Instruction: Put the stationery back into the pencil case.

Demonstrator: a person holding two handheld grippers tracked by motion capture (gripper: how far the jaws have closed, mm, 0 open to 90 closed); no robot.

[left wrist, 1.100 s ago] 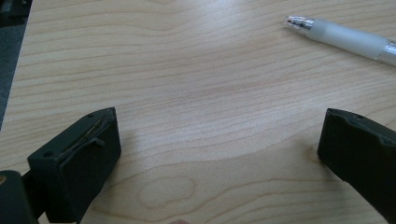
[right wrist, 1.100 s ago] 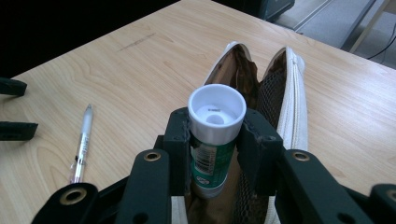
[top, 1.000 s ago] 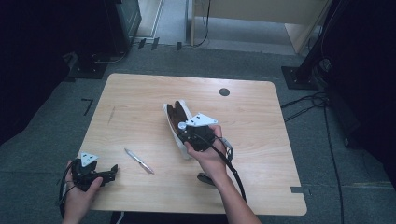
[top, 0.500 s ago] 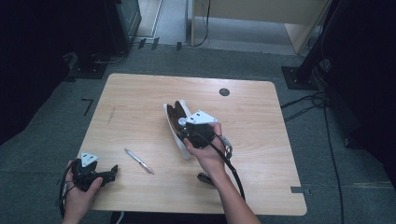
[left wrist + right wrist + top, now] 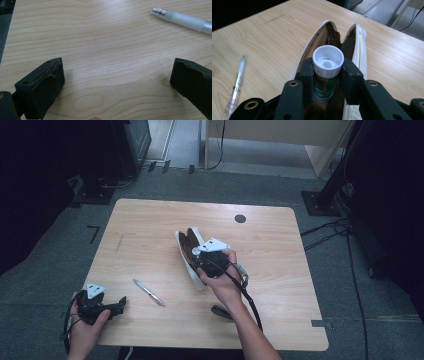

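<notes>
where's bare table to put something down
The far strip of the table beyond the pouch is bare, as is the right side past the right claw. Crowded: the middle, and near-left around the pen.

— What lies on the light wooden table?

— An open white pouch with a brown lining near the middle, and a slim silvery pen toward my left. A small dark round disc sits near the far edge.

— And your hands?

— My right gripper sits over the pouch. My left gripper rests at the near left corner, apart from the pen.
</notes>
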